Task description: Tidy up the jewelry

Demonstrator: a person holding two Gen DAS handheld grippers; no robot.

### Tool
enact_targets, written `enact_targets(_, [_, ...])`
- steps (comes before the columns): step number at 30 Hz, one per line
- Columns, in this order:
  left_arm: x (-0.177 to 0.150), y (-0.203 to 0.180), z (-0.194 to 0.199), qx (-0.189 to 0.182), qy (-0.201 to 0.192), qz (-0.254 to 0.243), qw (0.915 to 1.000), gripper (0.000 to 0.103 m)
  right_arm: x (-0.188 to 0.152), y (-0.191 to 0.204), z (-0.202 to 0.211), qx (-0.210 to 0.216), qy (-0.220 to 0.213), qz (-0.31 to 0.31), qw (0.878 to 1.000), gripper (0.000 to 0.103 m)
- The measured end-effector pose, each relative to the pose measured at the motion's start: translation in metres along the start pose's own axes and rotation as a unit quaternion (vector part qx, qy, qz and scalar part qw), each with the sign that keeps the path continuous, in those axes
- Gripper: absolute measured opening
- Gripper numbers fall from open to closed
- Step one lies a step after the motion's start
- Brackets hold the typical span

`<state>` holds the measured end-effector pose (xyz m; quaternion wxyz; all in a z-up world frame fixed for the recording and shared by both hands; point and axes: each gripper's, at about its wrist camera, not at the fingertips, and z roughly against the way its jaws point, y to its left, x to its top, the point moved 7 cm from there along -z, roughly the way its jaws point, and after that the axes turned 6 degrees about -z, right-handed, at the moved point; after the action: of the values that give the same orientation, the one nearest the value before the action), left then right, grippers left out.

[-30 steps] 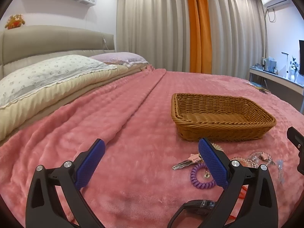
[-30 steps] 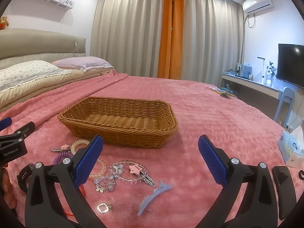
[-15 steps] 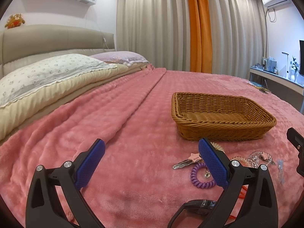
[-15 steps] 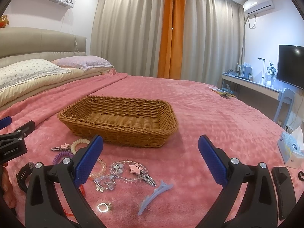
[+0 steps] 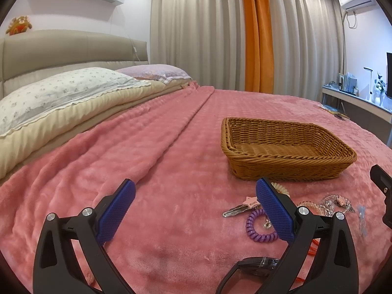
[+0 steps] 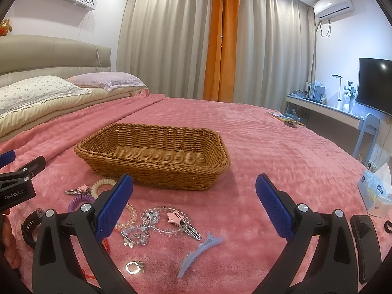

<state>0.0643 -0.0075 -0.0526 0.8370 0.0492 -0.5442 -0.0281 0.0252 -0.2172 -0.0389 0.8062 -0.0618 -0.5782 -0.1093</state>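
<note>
An empty wicker basket (image 6: pixel 152 155) (image 5: pixel 284 152) sits on the pink bedspread. In front of it lies scattered jewelry: a purple coil band (image 5: pixel 259 227) (image 6: pixel 79 201), a cream coil band (image 6: pixel 101 186), a pink star hair clip (image 5: pixel 245 204) (image 6: pixel 79 189), a clear bead bracelet with a star clip (image 6: pixel 169 220), a light blue claw clip (image 6: pixel 199 250), a silver ring (image 6: pixel 133 267) and a black watch (image 6: pixel 30 224). My left gripper (image 5: pixel 196 210) is open and empty, left of the pile. My right gripper (image 6: pixel 194 208) is open and empty, hovering above the pile.
Pillows (image 5: pixel 61 93) and a headboard lie at the far left. A tissue box (image 6: pixel 374 193) and a black phone (image 6: pixel 365 240) lie on the bed at the right. A desk (image 6: pixel 323 109) and TV (image 6: pixel 374 85) stand beyond the bed's right edge.
</note>
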Motion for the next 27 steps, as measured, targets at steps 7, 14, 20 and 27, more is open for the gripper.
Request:
enact_targets(7, [0.0002,0.0003,0.0,0.0,0.0,0.0,1.0,0.096,0.0,0.0001,0.0,0.0,0.0,0.0,1.0,0.095])
enact_targets(14, [0.0007,0.0004,-0.0001,0.0,0.0,0.0,1.0,0.096,-0.0001,-0.0001,0.0,0.0,0.0,0.0,1.0,0.095])
enact_targets(20, [0.0006,0.0009,0.0001,0.0,0.001,0.0,1.0,0.096,0.0,-0.0002,0.0,0.0,-0.001,0.0,1.0,0.095])
enact_targets(27, [0.0004,0.0053,-0.0014,-0.031,0.013,0.014,0.9993,0.096,-0.0009,-0.0021,-0.0016,-0.004,0.002,-0.001,1.0,0.095])
